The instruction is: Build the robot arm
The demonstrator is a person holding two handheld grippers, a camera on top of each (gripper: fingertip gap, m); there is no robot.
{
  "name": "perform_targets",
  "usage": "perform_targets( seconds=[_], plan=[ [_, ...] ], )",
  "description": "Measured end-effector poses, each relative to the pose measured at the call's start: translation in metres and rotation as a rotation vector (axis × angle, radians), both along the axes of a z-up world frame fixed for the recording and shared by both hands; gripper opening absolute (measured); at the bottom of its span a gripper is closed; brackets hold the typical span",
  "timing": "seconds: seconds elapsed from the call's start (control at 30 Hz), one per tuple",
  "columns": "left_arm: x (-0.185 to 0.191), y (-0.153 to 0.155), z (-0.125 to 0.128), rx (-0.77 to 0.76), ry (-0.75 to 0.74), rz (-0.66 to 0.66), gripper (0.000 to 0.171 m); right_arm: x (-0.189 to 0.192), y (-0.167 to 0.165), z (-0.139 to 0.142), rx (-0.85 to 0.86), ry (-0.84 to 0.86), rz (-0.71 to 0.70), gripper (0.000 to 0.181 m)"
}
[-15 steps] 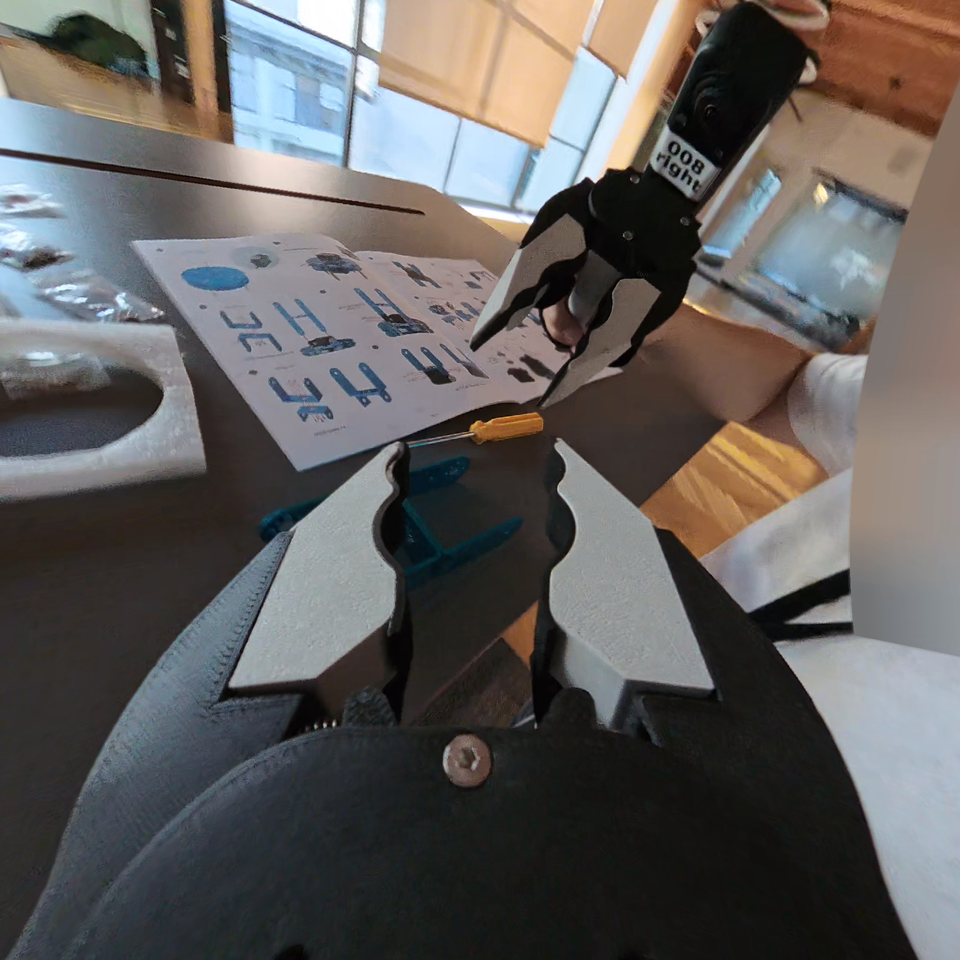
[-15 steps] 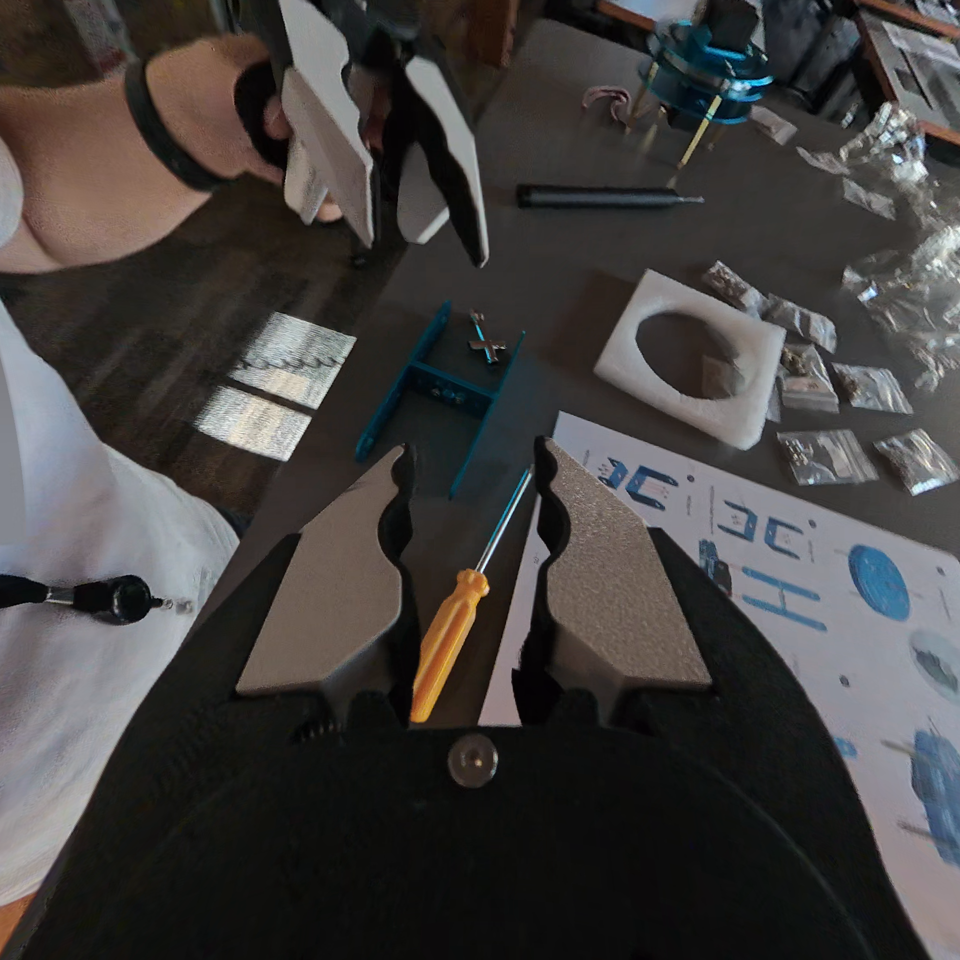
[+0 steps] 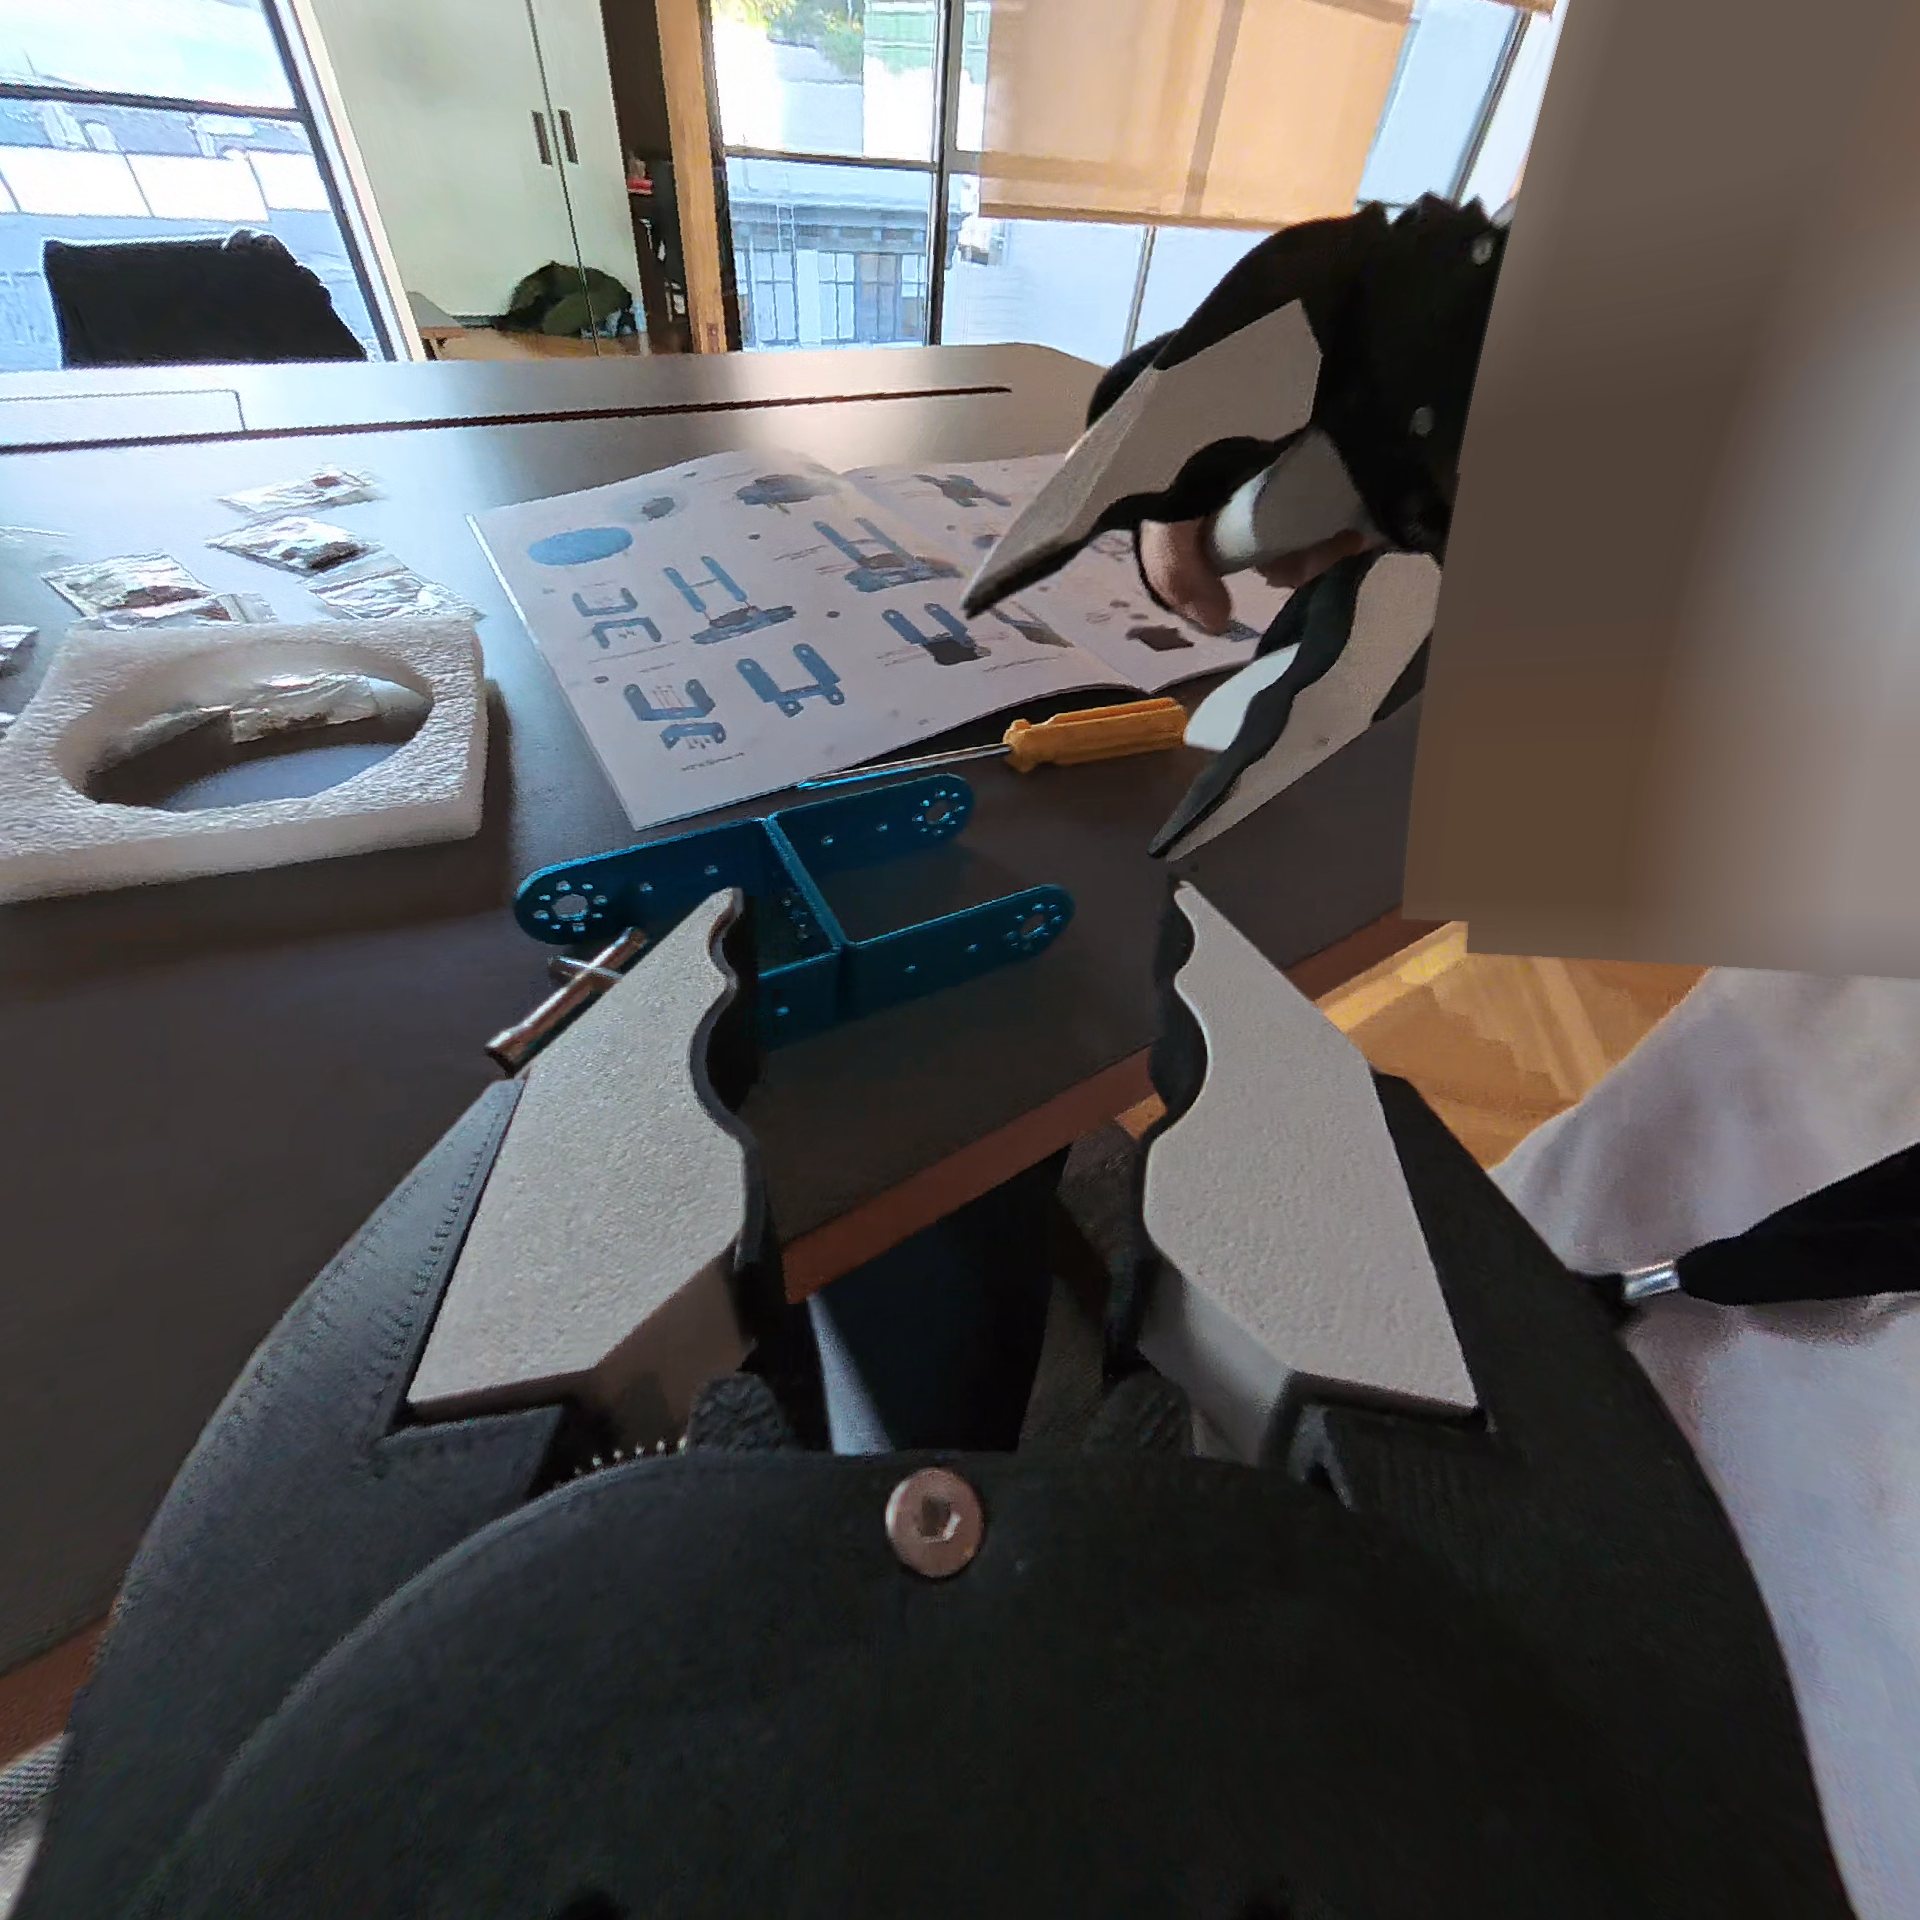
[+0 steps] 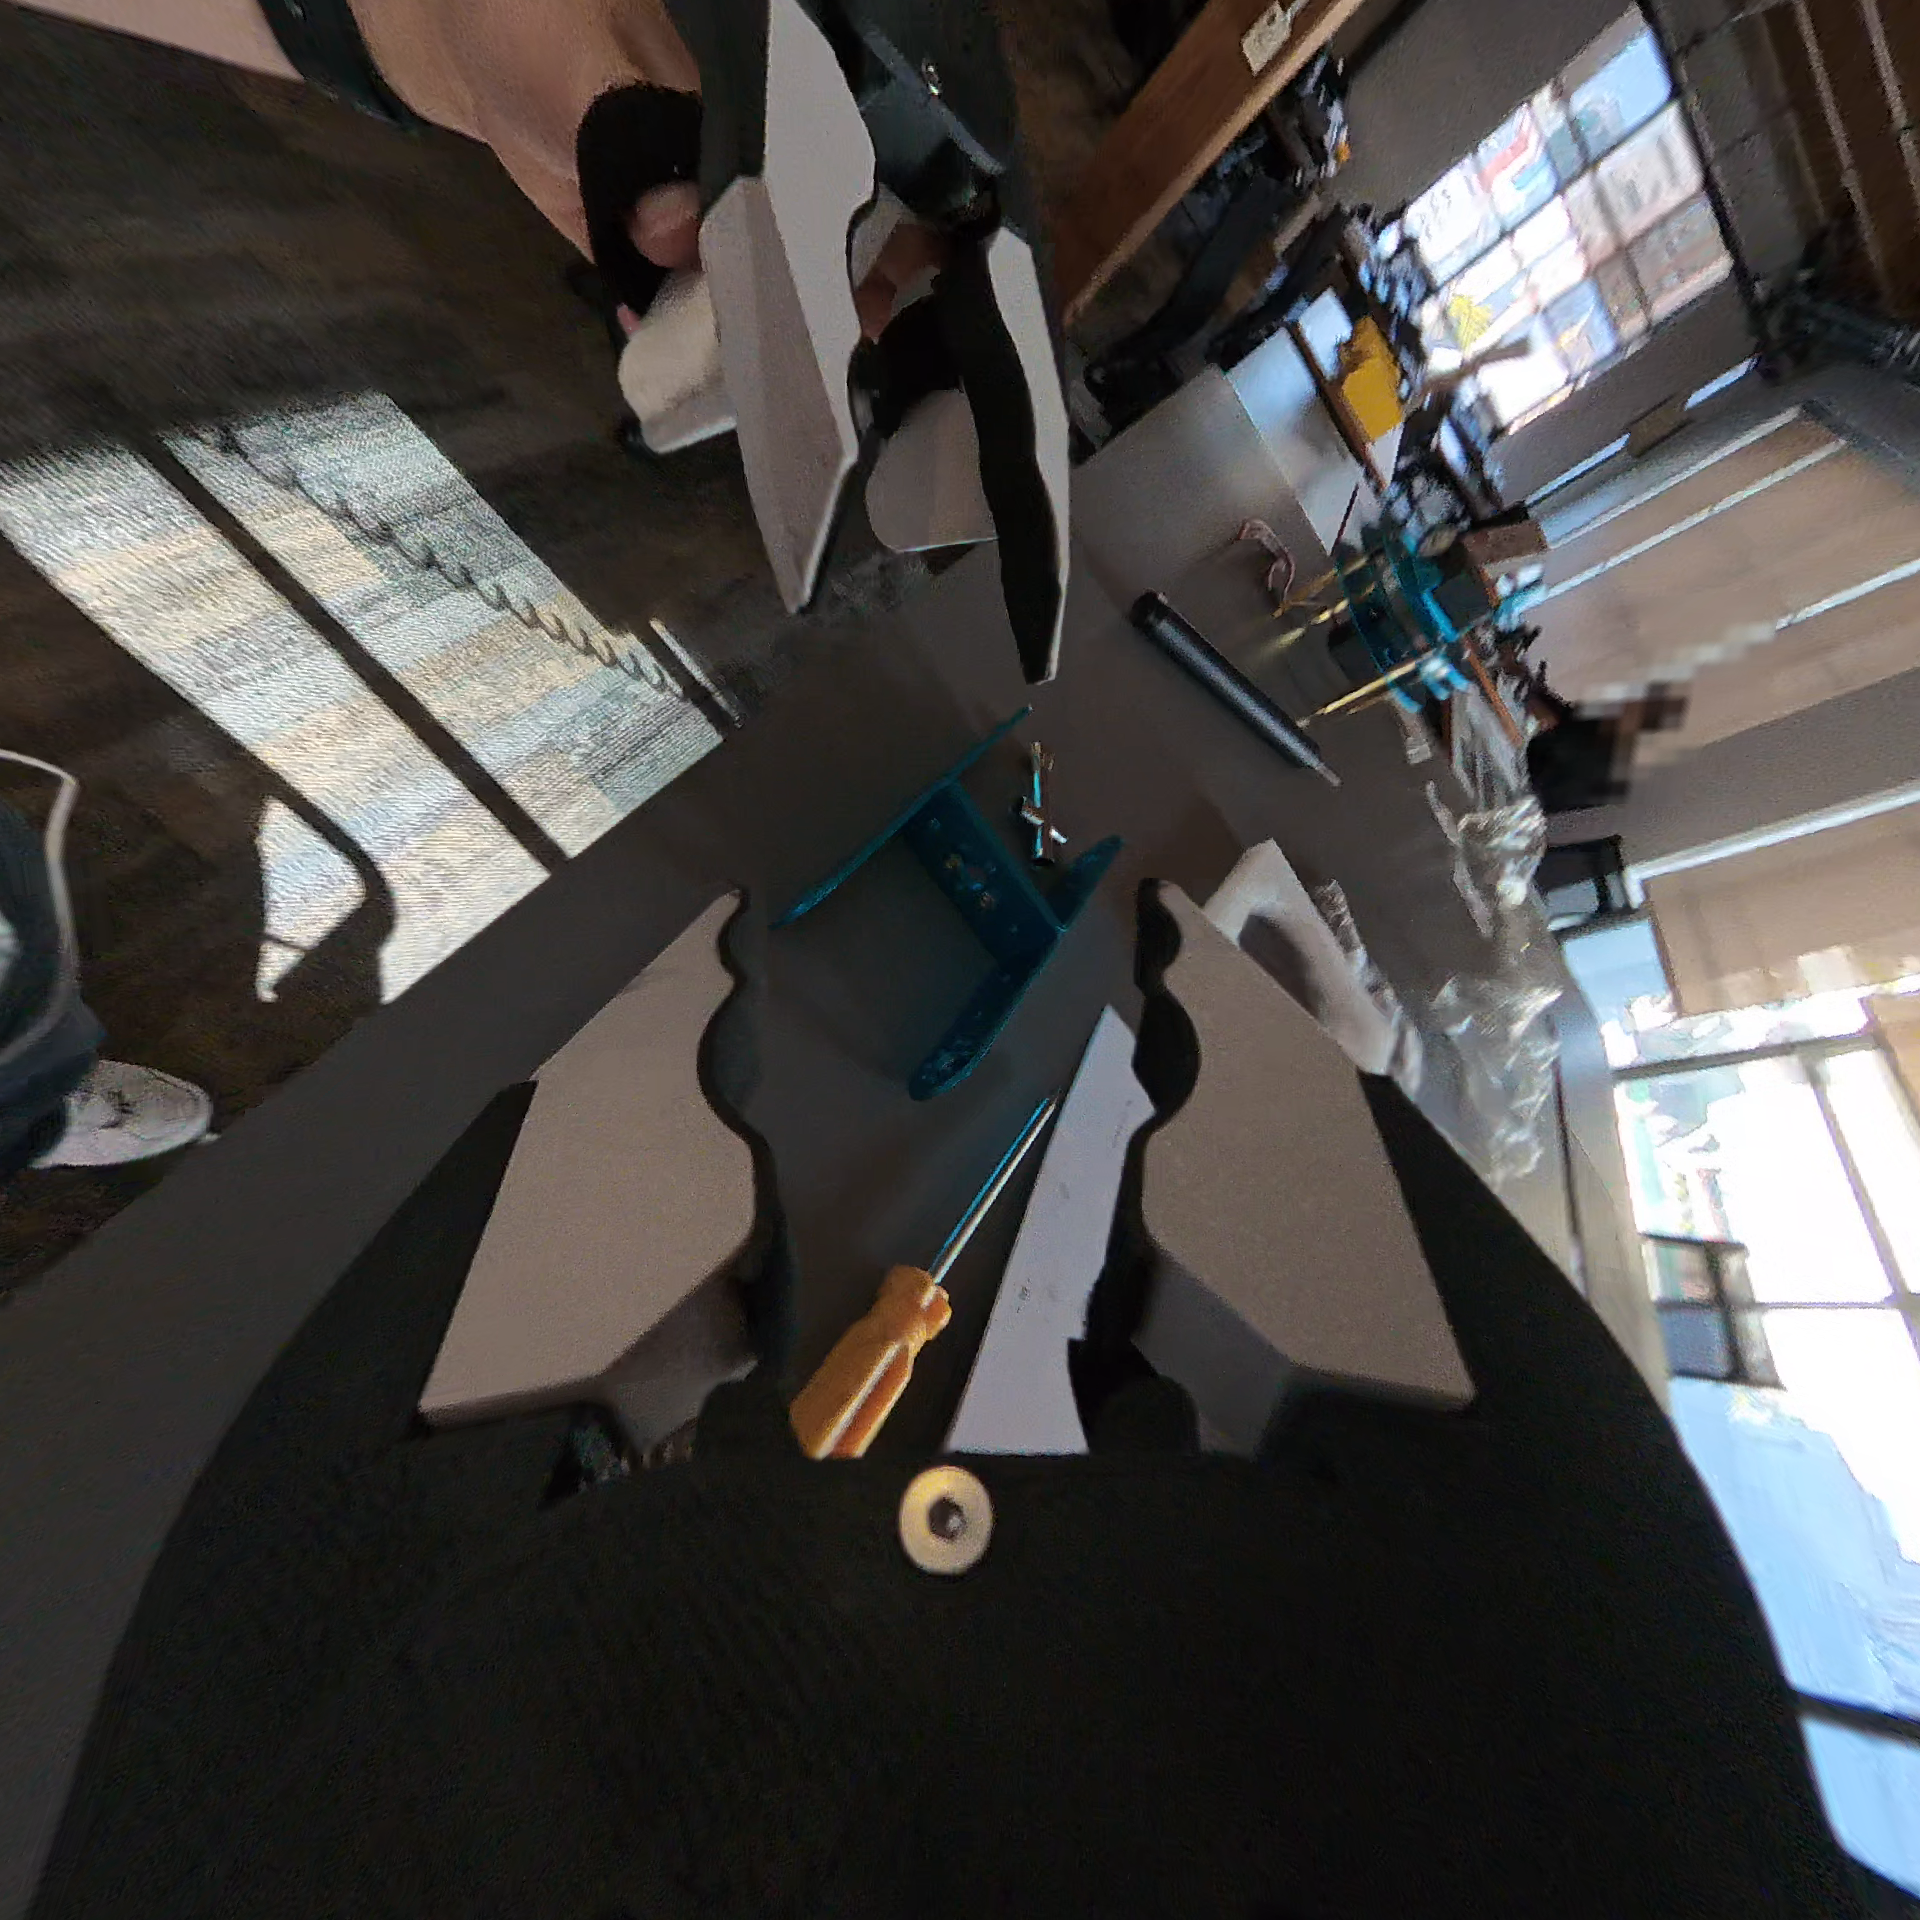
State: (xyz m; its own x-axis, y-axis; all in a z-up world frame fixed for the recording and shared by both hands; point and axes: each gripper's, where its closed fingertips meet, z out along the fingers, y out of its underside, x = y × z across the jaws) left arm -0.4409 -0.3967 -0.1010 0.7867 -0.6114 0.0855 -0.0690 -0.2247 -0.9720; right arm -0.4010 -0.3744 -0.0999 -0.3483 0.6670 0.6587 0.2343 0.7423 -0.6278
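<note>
My left gripper (image 3: 956, 914) hangs spread and empty over the dark table (image 3: 260, 1039), the blue bracket (image 3: 831, 894) at twelve o'clock. My right gripper (image 4: 940, 904), jaws apart (nothing pinched), hovers above the yellow-handled screwdriver (image 4: 868, 1361), beside the booklet (image 3: 790, 613).

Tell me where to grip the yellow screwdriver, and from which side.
Likely the yellow handle: the screwdriver lies flat on the dark table, and the handle is far thicker than the thin shaft. Come down from above with fingers straddling it. The right gripper, open, already has it between its fingers; the booklet lies close alongside.
</note>
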Motion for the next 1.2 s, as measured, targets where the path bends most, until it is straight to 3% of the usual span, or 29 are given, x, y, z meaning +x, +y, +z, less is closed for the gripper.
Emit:
perform_targets(
  seconds=[0.13,0.23,0.33,0.43,0.53,0.7,1.2],
  plan=[
    [-0.010,0.008,0.004,0.041,0.040,-0.124,0.065,-0.007,-0.003,0.002,-0.388,-0.079,-0.165,0.058],
    [-0.018,0.010,0.004,0.051,0.073,-0.256,0.056,-0.013,0.014,0.012,-0.610,-0.077,-0.337,0.059],
    [-0.021,0.020,-0.003,0.051,0.115,-0.311,0.055,-0.017,0.039,0.007,-0.712,-0.090,-0.493,0.060],
    [-0.014,0.024,-0.007,0.056,0.104,-0.332,0.055,-0.026,0.039,-0.007,-0.784,-0.169,-0.521,0.057],
    [-0.013,0.029,-0.013,0.087,0.143,-0.308,0.053,-0.027,0.037,-0.023,-0.785,-0.319,-0.530,0.059],
    [-0.013,0.031,-0.027,0.107,0.228,-0.327,0.045,-0.036,0.037,-0.034,-0.795,-0.405,-0.525,0.061],
    [-0.010,0.030,-0.029,0.122,0.210,-0.322,0.033,-0.049,0.039,-0.049,-0.763,-0.429,-0.529,0.052]
  ],
)
